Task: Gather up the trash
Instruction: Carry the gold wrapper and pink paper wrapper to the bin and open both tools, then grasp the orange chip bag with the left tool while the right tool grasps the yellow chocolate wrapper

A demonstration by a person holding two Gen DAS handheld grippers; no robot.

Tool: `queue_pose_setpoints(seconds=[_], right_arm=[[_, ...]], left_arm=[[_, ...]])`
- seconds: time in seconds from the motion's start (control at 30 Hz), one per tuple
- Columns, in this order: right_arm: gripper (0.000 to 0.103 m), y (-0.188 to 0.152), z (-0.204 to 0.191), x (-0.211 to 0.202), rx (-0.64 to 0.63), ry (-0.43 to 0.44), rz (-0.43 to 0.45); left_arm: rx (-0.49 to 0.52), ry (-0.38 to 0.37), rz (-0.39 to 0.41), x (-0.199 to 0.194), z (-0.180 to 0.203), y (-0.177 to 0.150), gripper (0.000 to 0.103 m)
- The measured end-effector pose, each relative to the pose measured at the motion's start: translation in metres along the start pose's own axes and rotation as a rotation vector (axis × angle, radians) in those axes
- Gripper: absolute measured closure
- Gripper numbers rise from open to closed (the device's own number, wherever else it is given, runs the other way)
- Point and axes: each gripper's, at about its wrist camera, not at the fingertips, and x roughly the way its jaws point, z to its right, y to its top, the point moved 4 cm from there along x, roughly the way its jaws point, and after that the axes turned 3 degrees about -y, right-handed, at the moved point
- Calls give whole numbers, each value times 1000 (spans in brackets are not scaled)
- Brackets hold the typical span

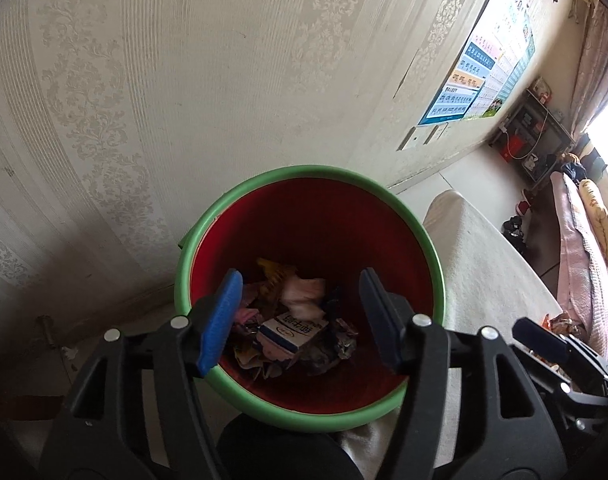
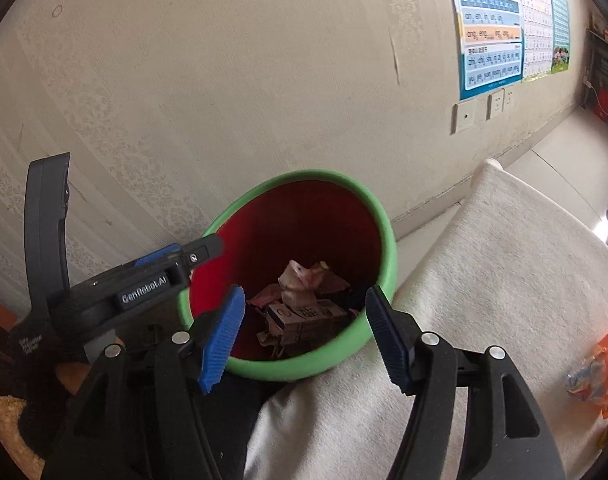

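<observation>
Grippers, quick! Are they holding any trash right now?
Left gripper: open, holding nothing, above the bin.
Right gripper: open, holding nothing.

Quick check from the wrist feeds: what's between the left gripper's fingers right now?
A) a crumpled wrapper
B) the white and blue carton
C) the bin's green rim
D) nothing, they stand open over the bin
D: the left gripper stands open and empty above the bin; the carton lies inside among the trash.

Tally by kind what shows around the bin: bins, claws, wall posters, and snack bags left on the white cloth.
Bin: 1
Claw, left claw and right claw: 2
Wall posters: 2
Orange snack bag on the white cloth: 1
Total: 6
</observation>
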Motion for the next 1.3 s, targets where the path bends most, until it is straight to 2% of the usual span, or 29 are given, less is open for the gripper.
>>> queue_pose_setpoints(seconds=[0.07,0.17,0.27,0.33,0.4,0.5,0.6,0.63,0.67,0.77,0.87,0.93,1.0,1.17,1.23,1.3], right_arm=[[41,-17,25,-20,-14,-78,7],[41,-49,84,-54,8,-243,-1],[41,-83,155,-85,78,-425,-52],[41,-107,202,-98,128,-544,-122],[41,-127,236,-105,206,-611,-145],[41,-147,266,-101,318,-590,-158],[54,-153,274,-91,348,-549,-180],[64,-153,274,-86,355,-541,-196],[80,-155,275,-84,360,-529,-206],[95,-153,272,-88,386,-466,-181],[96,-143,272,-103,403,-464,-131],[96,-140,277,-114,433,-459,-98],[96,-139,279,-122,456,-455,-74],[95,-137,285,-131,482,-460,-47],[95,-135,283,-134,477,-452,-34],[95,-131,281,-134,465,-448,-26]], left_arm=[[10,-10,9,-3,7,-2,45],[42,-43,-1,-3,27,-10,45],[122,-91,-35,1,62,-24,45],[182,-133,-77,7,94,-38,44],[234,-180,-113,12,127,-52,42],[313,-262,-161,18,182,-74,38],[403,-320,-196,20,234,-94,34],[432,-332,-194,19,249,-98,32],[457,-342,-195,19,263,-101,32],[517,-376,-202,23,304,-106,32],[601,-389,-206,33,340,-112,30],[647,-392,-235,46,357,-119,30],[676,-362,-260,62,368,-127,30],[731,-253,-313,94,372,-140,31],[722,-262,-357,103,370,-147,37],[708,-266,-354,104,368,-148,40]])
